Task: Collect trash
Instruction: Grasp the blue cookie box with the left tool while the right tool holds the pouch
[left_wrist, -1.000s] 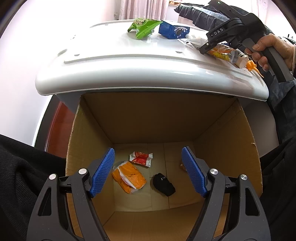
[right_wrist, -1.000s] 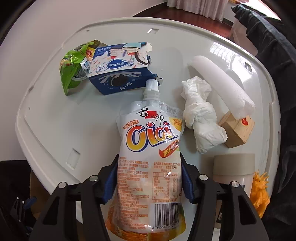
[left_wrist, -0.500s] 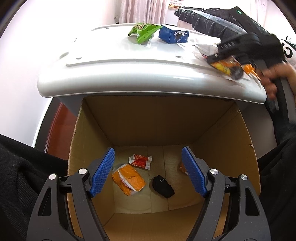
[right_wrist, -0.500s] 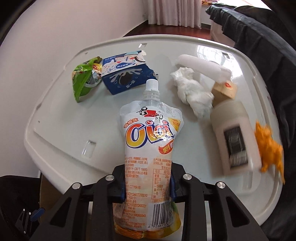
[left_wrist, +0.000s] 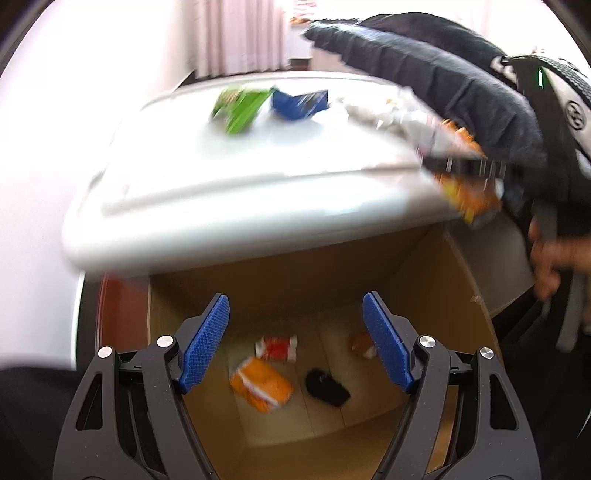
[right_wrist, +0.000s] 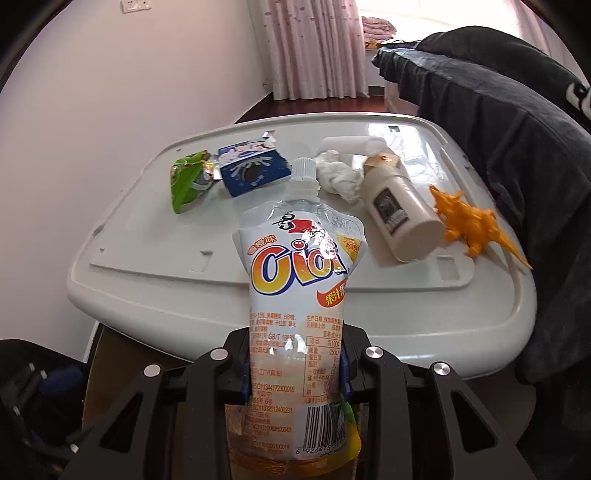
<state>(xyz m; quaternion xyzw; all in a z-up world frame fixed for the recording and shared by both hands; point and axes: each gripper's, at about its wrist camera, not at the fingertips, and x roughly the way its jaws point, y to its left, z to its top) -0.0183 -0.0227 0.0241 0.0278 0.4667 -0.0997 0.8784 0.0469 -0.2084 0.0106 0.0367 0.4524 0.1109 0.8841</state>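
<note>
My right gripper (right_wrist: 293, 363) is shut on an orange-and-white drink pouch (right_wrist: 297, 295), held upright off the white table (right_wrist: 184, 291) at its near edge. The left wrist view shows the same pouch (left_wrist: 469, 195), blurred, at the table's right edge in the right gripper (left_wrist: 461, 166). My left gripper (left_wrist: 295, 339) hangs open and empty over an open cardboard box (left_wrist: 436, 295). Inside the box lie an orange wrapper (left_wrist: 260, 384), a red wrapper (left_wrist: 277, 347) and a black item (left_wrist: 327, 387). On the table remain a green wrapper (right_wrist: 186, 181), a blue carton (right_wrist: 251, 171) and crumpled tissue (right_wrist: 338, 175).
A beige bottle (right_wrist: 400, 218), an orange toy dinosaur (right_wrist: 469, 221) and a white roll (right_wrist: 347, 142) lie on the table. A dark jacket (right_wrist: 498, 122) drapes along its right side. The person's hand (left_wrist: 554, 258) is at the right. Curtains (right_wrist: 310, 44) hang behind.
The right gripper closed on the pouch, lifted it off the table and drew it back towards the near edge. The left gripper rose a little above the box and stayed open.
</note>
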